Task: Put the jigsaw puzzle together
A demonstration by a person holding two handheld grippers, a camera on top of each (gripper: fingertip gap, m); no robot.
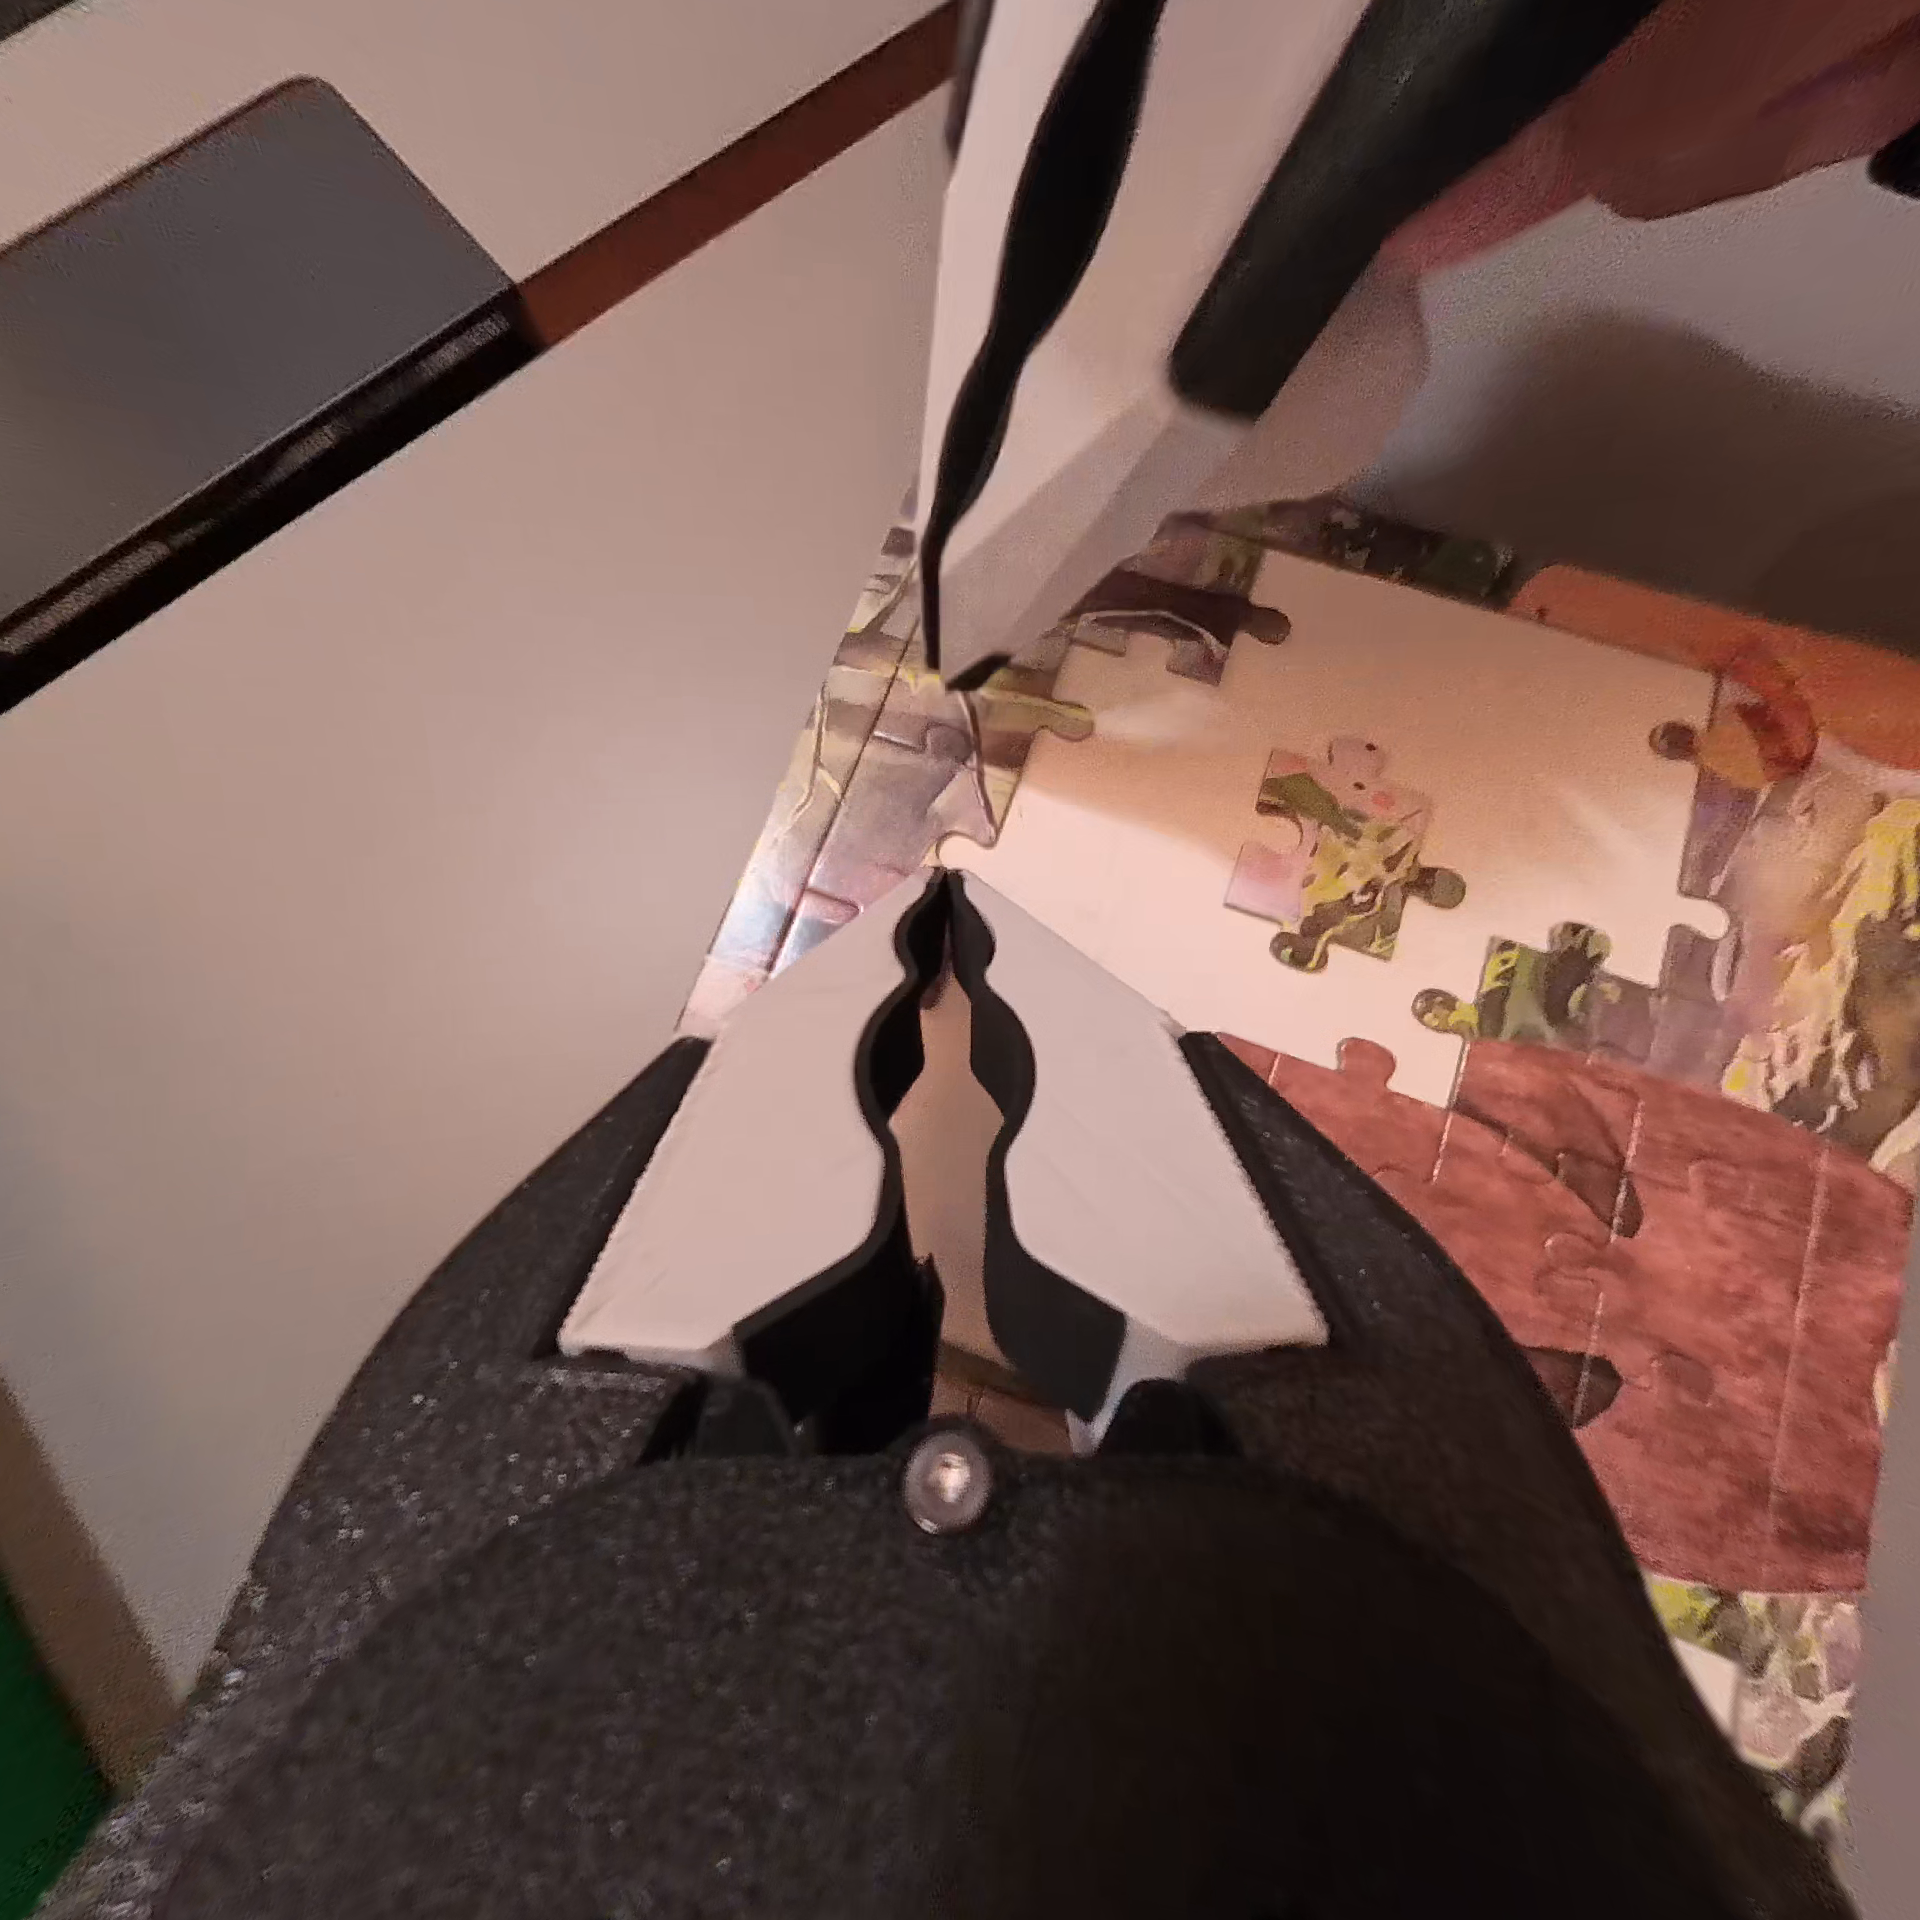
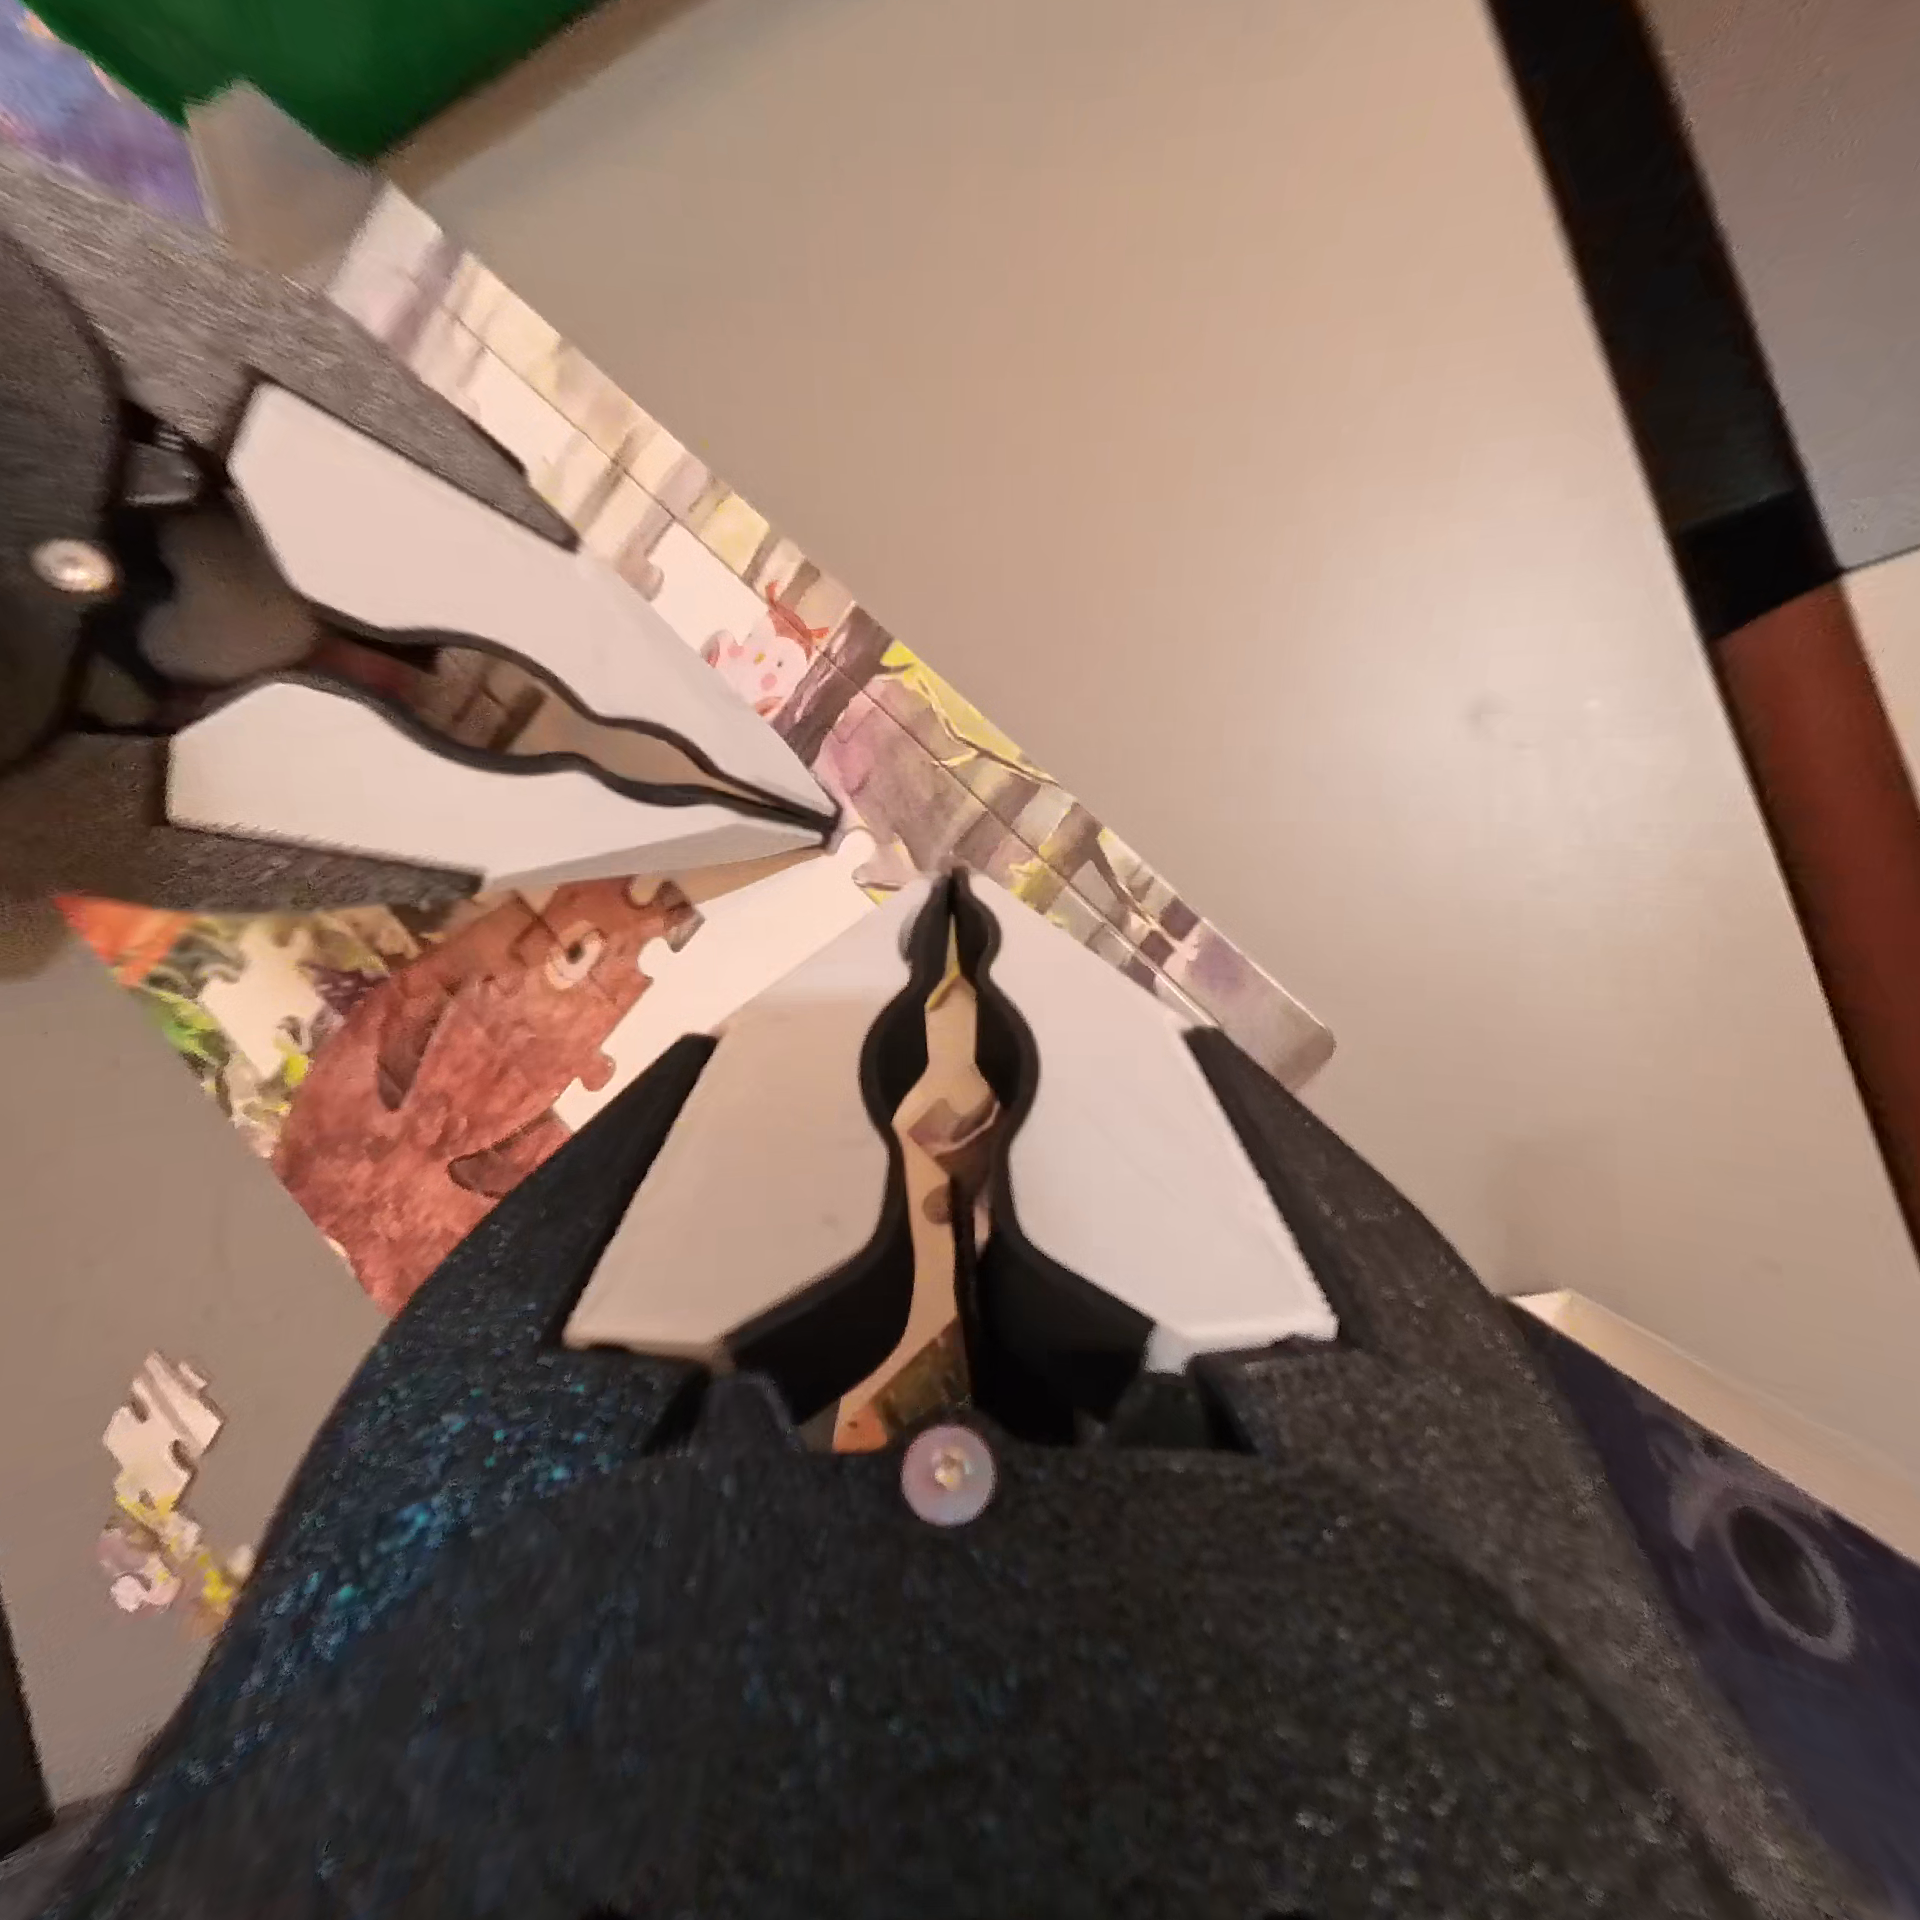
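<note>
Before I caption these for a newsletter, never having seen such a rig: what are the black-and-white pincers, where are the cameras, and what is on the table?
Each pincer is a hand-held gripper that a person carries, with a camera looking along its fingers. One picture looks along the left hand-held gripper, the other along the right hand-held gripper. Both look shut, tips meeting at the edge of a partly built jigsaw puzzle on a pale table. Neither visibly holds a piece. A loose piece lies in the puzzle's unfilled middle.

The left gripper [image 1: 948,883] is showing a grainy black body carrying white wedge fingers [image 1: 769,1174] lined with wavy black pads. A silver screw [image 1: 943,1480] is sitting behind the fingers. The right gripper [image 2: 951,883] is looking identical, its speckled black shell glinting faintly blue.
</note>
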